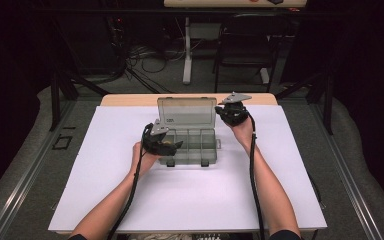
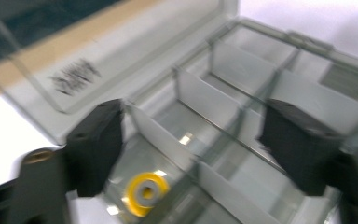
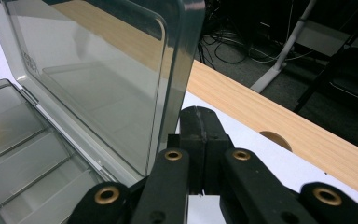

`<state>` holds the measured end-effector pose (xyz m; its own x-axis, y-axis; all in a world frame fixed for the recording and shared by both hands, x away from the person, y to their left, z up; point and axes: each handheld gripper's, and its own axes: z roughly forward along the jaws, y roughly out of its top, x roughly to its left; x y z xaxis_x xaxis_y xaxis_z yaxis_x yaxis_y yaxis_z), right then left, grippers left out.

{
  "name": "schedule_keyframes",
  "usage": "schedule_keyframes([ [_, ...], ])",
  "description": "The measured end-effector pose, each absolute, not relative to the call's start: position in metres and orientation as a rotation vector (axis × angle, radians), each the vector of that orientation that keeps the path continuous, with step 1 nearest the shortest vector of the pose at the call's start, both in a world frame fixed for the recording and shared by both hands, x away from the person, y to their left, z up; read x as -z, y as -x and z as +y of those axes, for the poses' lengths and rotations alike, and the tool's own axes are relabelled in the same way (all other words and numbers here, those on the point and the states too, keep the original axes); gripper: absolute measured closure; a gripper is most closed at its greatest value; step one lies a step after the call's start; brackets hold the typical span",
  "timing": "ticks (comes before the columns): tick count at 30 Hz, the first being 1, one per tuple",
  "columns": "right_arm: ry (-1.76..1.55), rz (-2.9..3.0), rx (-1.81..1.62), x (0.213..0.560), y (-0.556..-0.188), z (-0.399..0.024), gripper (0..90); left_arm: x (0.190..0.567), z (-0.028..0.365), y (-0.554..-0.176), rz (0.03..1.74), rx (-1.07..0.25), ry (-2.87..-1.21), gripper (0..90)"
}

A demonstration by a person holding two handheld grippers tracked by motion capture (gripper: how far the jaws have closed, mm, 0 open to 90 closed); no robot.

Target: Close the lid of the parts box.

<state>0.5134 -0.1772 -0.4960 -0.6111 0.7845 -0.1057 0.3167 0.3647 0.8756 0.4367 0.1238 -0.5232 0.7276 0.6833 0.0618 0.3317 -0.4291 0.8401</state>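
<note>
Left gripper (image 2: 191, 149) has its fingers spread right over the open box (image 1: 190, 142) mid-desk (image 1: 130, 210), with a yellow ring (image 2: 145, 192) in the near-left compartment just below them. Right gripper (image 3: 199, 135) is pressed shut, empty, beside the upright lid's (image 3: 98, 79) right edge. Left looks closer to the ring.

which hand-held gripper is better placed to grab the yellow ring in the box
Left. The left hand-held gripper hangs open over the box, with the yellow ring just below its jaws. The right hand-held gripper is shut beside the raised lid, away from the compartments.
</note>
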Motion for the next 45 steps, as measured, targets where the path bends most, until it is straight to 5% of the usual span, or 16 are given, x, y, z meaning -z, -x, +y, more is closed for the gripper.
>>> schedule_keyframes([
  [5,-0.949,2.114,-1.188,0.496,-0.512,-0.177,90.0,0.514,0.136,-0.442,0.8,-0.538,-2.015,0.2],
  [22,-0.936,2.122,-1.182,0.495,-0.508,-0.177,90.0,0.467,0.155,-0.479,0.816,-0.588,-2.005,0.6],
  [32,-0.928,2.129,-1.175,0.495,-0.508,-0.177,90.0,0.45,0.153,-0.492,0.782,-0.618,-2.019,17.7],
  [45,-0.918,2.13,-1.164,0.494,-0.507,-0.176,90.0,0.447,0.152,-0.5,0.749,-0.636,-2.028,52.3],
])
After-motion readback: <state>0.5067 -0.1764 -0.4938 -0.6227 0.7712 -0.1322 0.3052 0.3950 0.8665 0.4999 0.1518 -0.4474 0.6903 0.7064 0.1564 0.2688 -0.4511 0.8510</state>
